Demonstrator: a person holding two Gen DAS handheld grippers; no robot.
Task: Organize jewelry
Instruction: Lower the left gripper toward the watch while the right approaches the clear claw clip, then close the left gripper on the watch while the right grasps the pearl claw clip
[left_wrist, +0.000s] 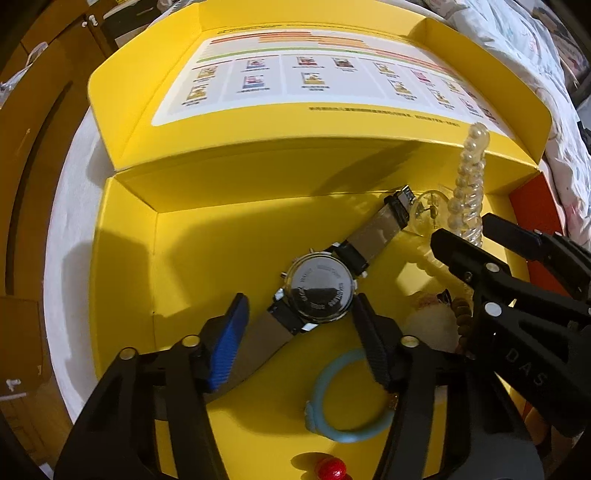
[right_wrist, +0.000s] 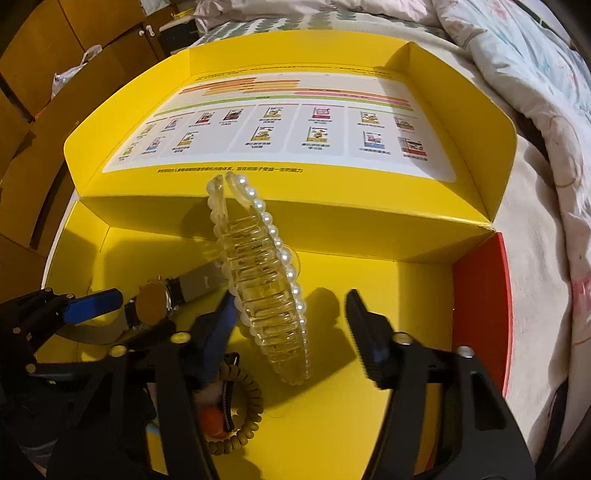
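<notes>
A watch (left_wrist: 321, 291) with a black and tan strap lies face down on the floor of an open yellow box (left_wrist: 184, 258). My left gripper (left_wrist: 300, 299) points down over it. The case sits between the blue finger and the black finger, and a gap shows on the blue side, so it is open. A clear claw hair clip edged with pearls (right_wrist: 258, 280) stands tilted against the box's back wall. My right gripper (right_wrist: 291, 299) straddles the clip: the left pad is close to it, the right pad stands apart, so it is open. The left wrist view shows the right gripper (left_wrist: 463, 229) around the clip (left_wrist: 467, 177).
Near the front of the box lie a light blue ring (left_wrist: 347, 398), a red bead (left_wrist: 332, 469), a wooden bead bracelet (right_wrist: 247, 417), a white fluffy piece (left_wrist: 432, 325) and an orange ball (right_wrist: 212, 421). The printed lid (right_wrist: 277, 133) stands open behind. Bedding (right_wrist: 535, 110) lies to the right.
</notes>
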